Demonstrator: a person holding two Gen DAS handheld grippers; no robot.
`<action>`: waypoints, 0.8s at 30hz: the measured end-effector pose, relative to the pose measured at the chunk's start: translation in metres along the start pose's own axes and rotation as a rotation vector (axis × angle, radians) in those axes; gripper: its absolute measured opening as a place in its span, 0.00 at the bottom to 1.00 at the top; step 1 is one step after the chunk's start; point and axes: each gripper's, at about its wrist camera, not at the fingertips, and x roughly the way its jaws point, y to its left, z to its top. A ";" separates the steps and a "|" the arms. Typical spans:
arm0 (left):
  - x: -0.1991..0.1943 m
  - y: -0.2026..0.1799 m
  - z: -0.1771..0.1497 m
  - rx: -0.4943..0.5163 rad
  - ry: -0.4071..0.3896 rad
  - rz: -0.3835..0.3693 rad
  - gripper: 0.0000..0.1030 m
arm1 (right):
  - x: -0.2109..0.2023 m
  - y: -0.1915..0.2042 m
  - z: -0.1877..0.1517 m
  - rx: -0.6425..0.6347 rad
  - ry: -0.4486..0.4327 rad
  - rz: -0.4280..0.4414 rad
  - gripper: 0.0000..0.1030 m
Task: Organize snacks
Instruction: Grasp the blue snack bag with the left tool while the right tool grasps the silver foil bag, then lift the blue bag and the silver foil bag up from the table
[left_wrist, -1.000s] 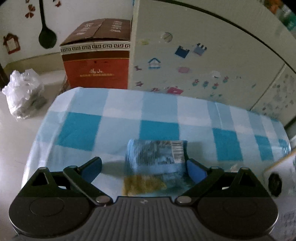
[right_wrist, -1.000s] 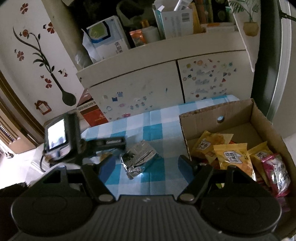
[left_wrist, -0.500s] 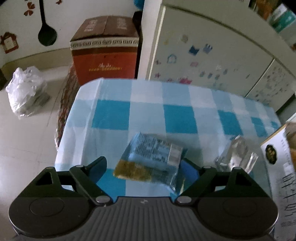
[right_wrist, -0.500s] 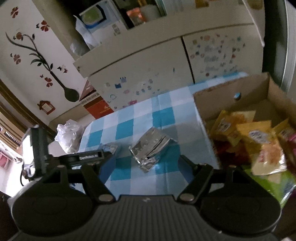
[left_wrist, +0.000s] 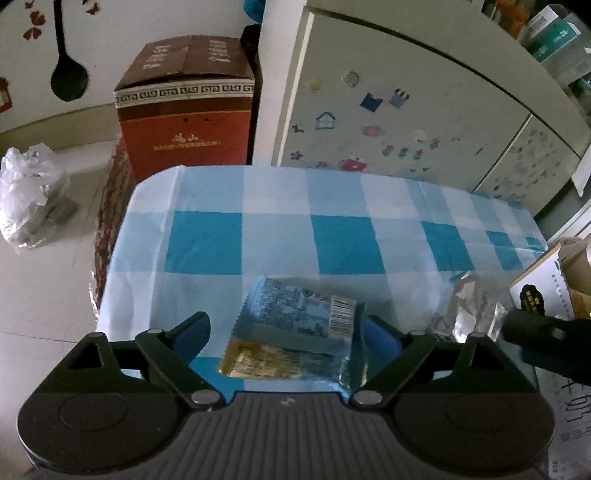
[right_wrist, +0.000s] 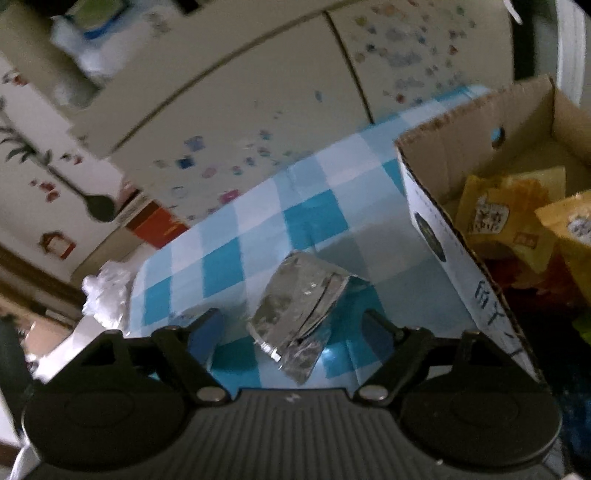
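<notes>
1. In the left wrist view, the left gripper (left_wrist: 284, 334) is seen over the desk (left_wrist: 207, 243), which is covered with a blue and white checked cloth. Its jaws have just been opening a little. A blue snack packet (left_wrist: 295, 328) is seen between them, its barcode end touching the right finger (left_wrist: 380, 336), while a clear gap is left at the left finger; whether the packet is carried or lies on the cloth cannot be told.
2. To the right of this gripper, a silver foil packet (left_wrist: 469, 306) is seen on the cloth, and beyond it the corner of a cardboard box (left_wrist: 543, 291). A dark finger of the other gripper is seen just beside the foil packet.
3. Past the far end of the desk, a red carton (left_wrist: 184, 122) and a stickered cabinet (left_wrist: 406, 110) are seen.
4. In the right wrist view, which is blurred, the right gripper (right_wrist: 291, 332) is seen with jaws that have just been opening. The silver foil packet (right_wrist: 299, 317) lies between them on the cloth, touched by neither finger.
5. To the right of this gripper, the open cardboard box (right_wrist: 443, 229) is seen holding yellow snack bags (right_wrist: 509, 218).
</notes>
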 end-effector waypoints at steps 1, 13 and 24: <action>0.002 -0.001 -0.001 0.007 0.005 -0.002 0.90 | 0.005 -0.001 0.001 0.008 0.004 -0.013 0.80; 0.009 -0.014 -0.007 0.116 0.019 -0.003 0.95 | 0.043 0.016 0.003 -0.023 0.010 -0.088 0.83; 0.009 -0.021 -0.009 0.154 -0.003 0.045 0.84 | 0.047 0.029 -0.003 -0.143 -0.032 -0.168 0.65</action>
